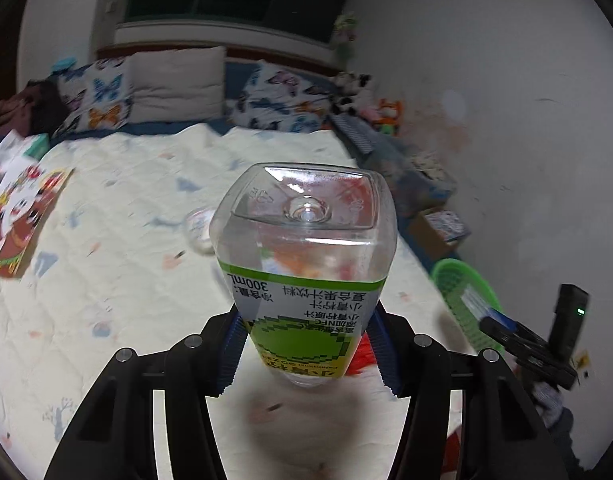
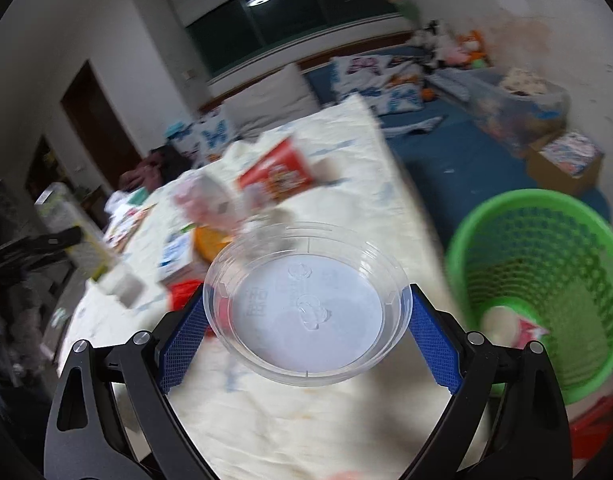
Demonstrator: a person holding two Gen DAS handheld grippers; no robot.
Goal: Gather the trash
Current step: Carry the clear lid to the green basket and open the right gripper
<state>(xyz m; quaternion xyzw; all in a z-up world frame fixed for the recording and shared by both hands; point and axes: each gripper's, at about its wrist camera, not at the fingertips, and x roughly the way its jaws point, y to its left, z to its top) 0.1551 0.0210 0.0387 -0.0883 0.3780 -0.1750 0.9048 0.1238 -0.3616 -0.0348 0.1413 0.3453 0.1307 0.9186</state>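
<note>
A clear empty juice bottle (image 1: 306,248) with a green and white label sticks up, base toward the camera, between the blue pads of my left gripper (image 1: 306,314), which is shut on its labelled body above the bed. My right gripper (image 2: 306,290) is shut on a clear round plastic dish (image 2: 306,320), its pads pressing the rim on both sides. A green mesh basket (image 2: 546,248) stands to the right of the dish, beside the bed, with a white item and a pink wrapper (image 2: 526,330) inside. The same basket (image 1: 462,292) shows at the right in the left wrist view.
More litter lies on the cream quilt (image 2: 290,420): a red carton (image 2: 274,172), a clear cup (image 2: 206,200), an orange piece (image 2: 208,242). A clear cup (image 1: 198,228) and a red picture sheet (image 1: 22,216) also lie there. Pillows and toys line the far wall. Boxes sit beyond the basket.
</note>
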